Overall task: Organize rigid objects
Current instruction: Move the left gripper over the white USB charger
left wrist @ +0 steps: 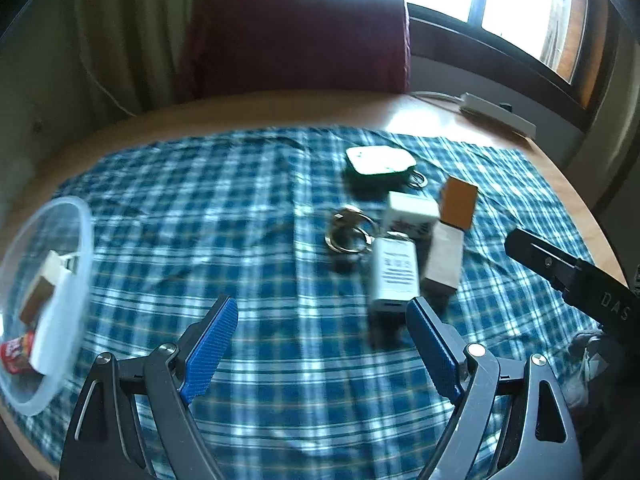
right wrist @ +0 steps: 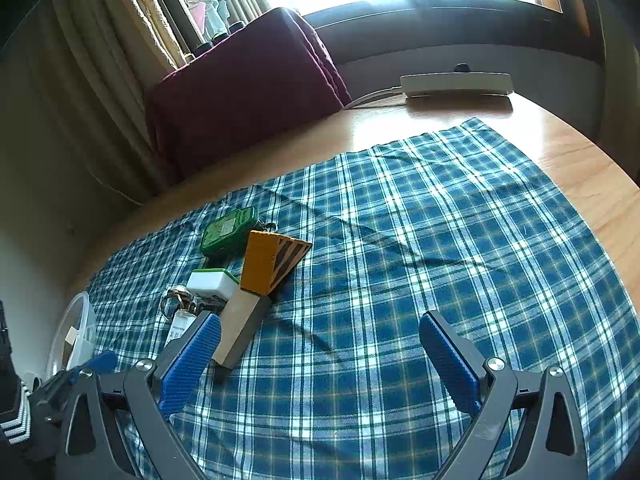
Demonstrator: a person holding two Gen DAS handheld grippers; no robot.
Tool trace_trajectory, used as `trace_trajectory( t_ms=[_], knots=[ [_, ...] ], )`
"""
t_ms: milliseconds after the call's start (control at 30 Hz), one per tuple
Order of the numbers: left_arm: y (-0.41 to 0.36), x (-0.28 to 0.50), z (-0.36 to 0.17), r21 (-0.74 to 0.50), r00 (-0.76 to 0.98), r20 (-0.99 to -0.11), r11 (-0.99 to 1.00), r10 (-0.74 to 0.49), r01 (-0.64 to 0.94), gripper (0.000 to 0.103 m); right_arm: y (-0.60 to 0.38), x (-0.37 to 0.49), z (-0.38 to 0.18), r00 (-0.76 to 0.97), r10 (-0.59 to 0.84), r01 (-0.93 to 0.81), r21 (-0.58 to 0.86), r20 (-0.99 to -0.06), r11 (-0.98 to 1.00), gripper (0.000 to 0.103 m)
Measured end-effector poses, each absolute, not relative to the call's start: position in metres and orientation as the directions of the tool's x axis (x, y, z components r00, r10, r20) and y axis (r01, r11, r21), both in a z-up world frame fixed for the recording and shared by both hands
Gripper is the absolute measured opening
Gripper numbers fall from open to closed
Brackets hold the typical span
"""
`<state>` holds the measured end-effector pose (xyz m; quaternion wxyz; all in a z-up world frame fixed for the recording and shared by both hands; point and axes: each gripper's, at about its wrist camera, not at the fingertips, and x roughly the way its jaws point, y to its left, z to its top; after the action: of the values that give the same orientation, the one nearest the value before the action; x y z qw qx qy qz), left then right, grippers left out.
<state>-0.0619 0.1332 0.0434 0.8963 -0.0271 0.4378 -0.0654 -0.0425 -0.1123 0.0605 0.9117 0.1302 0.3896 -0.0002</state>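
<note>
A cluster of small rigid items lies on the blue plaid cloth (left wrist: 256, 208): a white charger-like block (left wrist: 394, 274), a pale wooden block (left wrist: 444, 260), an orange wedge (left wrist: 459, 202), a white-and-green cube (left wrist: 412, 210), metal key rings (left wrist: 350, 232) and a green case (left wrist: 380, 162). My left gripper (left wrist: 322, 340) is open just short of the charger, nothing between its fingers. In the right wrist view the wooden block (right wrist: 240, 326), orange wedge (right wrist: 272, 262), cube (right wrist: 212, 284) and green case (right wrist: 228, 230) sit left of my open right gripper (right wrist: 320, 356).
A clear round container (left wrist: 48, 304) holding several small items stands at the cloth's left edge, also seen as container (right wrist: 74, 336). A maroon-covered chair (left wrist: 300, 36) is beyond the round wooden table (left wrist: 256, 110). A white power strip (right wrist: 456, 84) lies at the far edge.
</note>
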Motion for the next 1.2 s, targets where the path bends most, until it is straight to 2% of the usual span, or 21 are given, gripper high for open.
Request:
trace_trajectory(
  t_ms=[500,900,1200],
  knots=[
    [0.12,-0.044,0.027,-0.095,0.571,-0.81,0.99,-0.135,0.1,0.087,-0.106,-0.049,0.062,0.695,0.095,0.11,0.236,-0.713,0.965,0.101],
    [0.167,-0.04,0.018,-0.08,0.586,-0.809,0.996,-0.041,-0.04,0.087,-0.104,-0.049,0.06,0.693,0.1,0.106,0.238,-0.714,0.965,0.101],
    [0.148,-0.048,0.032,-0.129,0.601,-0.788,0.99,-0.134,0.052,0.087,-0.102,-0.049,0.06,0.695,0.101,0.109,0.244,-0.711,0.964,0.101]
  ],
)
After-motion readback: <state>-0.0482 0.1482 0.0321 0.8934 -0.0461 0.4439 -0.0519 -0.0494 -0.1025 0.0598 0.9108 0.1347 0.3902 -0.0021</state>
